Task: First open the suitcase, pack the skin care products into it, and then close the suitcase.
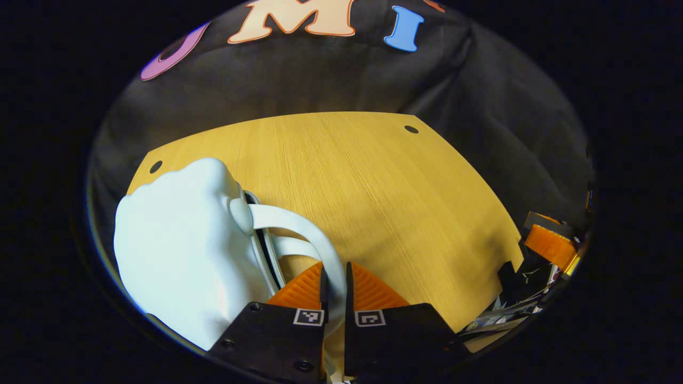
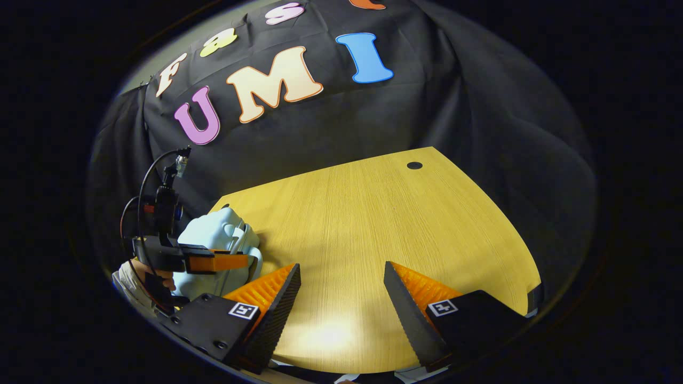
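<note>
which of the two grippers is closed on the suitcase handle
The left gripper: its orange fingers pinch the white handle of the pale blue suitcase. The right gripper stands wide open above the bare wooden table, holding nothing.

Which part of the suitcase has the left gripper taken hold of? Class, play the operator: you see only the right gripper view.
Observer: The left gripper is shut on the white handle of the suitcase.
Operator: Where along it?
Observer: At the near end; from there the handle arcs up to the shell.
Operator: Is the lid open?
Observer: A dark seam runs beside the handle; I cannot tell whether the lid is open.
</note>
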Available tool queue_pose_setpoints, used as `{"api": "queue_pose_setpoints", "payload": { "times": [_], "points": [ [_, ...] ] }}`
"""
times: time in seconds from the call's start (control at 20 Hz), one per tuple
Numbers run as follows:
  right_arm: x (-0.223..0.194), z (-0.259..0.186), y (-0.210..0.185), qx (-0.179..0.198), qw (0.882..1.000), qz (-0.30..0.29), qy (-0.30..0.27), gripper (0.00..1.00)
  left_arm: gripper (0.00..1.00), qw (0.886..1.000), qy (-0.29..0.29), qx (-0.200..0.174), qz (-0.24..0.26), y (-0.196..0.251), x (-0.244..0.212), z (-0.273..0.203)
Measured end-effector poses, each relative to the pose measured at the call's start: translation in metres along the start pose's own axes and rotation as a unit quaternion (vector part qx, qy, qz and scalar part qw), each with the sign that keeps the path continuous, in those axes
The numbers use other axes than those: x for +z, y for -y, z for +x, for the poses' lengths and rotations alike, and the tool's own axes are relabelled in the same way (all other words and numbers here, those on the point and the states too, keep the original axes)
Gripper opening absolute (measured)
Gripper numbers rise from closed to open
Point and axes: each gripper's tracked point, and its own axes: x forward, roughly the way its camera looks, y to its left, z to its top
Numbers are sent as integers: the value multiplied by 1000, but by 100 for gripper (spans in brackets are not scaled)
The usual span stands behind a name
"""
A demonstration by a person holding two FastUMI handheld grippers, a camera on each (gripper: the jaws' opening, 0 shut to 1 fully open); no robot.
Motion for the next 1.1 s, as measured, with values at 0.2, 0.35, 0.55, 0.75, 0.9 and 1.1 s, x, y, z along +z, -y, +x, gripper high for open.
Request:
{"api": "queue_pose_setpoints", "payload": {
  "times": [0.2, 0.35, 0.55, 0.75, 0.9, 1.1],
  "points": [
    [10, 0, 1, 6, 1000, -1, 13, 99, 50, 998, 56, 22, 13, 19, 18, -3],
    [24, 0, -8, 20, 999, 3, 29, 96, 90, 992, 120, 29, 19, 26, 44, -25],
    [67, -14, -21, 40, 996, 12, 82, 99, 89, 966, 245, 77, 26, 28, 109, -79],
    [146, -51, -39, 56, 981, 6, 187, 99, 89, 927, 360, 101, 17, 30, 166, -159],
    [200, -81, -46, 46, 962, -27, 267, 99, 96, 900, 418, 126, 3, 16, 191, -216],
    [236, -116, -58, 32, 937, -61, 341, 98, 94, 869, 474, 144, 11, 18, 210, -258]
  ]
}}
